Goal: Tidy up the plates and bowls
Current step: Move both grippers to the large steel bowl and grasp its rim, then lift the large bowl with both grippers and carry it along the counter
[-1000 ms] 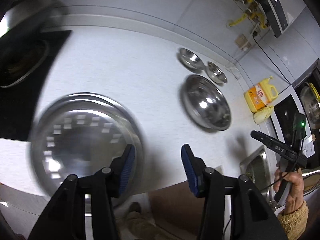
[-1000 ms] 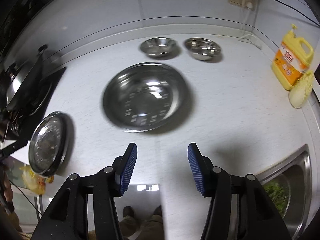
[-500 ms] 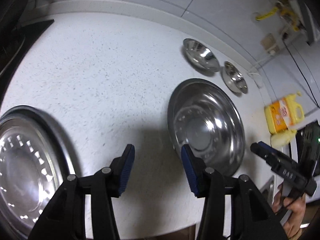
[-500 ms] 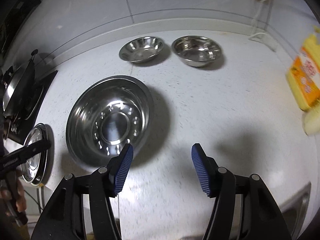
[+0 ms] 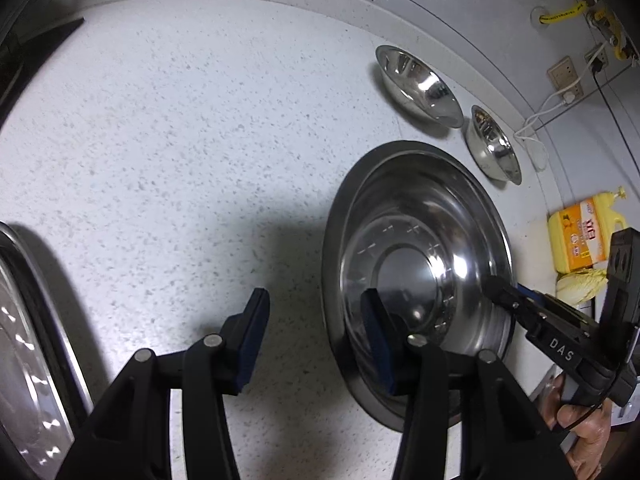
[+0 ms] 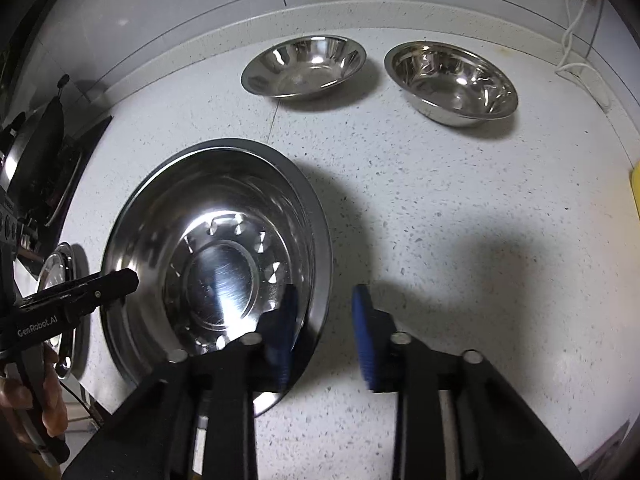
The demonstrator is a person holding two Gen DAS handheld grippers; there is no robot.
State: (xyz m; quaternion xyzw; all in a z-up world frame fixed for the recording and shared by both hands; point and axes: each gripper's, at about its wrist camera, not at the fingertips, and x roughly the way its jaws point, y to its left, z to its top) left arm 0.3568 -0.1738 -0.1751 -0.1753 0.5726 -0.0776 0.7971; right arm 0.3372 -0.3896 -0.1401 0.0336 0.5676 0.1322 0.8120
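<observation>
We look down at a pale speckled stone desk [image 6: 460, 208]. In the middle sits a large round steel plate [image 6: 216, 256], shiny, shallow, with a flat ringed centre and a wide rim. Behind it, near the wall, two smaller steel bowls stand side by side: the left bowl [image 6: 304, 66] smooth and mirror bright, the right bowl [image 6: 452, 80] deeper, with a duller look inside. A second steel plate [image 5: 24, 344] lies at the far left edge of the left view, only part of it visible.

Our left gripper [image 5: 316, 340] straddles the left rim of the large plate, one blue ridged pad over the bare desk and the other inside the plate. Its jaws are closing, with the rim between them but not yet pressed.

Our right gripper [image 6: 324, 332] straddles the plate's right rim in the same way, one blurred pad inside the plate and one over the desk. Its jaws are closing too, and the pads do not yet pinch the rim.

A yellow bottle [image 5: 580, 236] stands at the right, well apart from the plate.
</observation>
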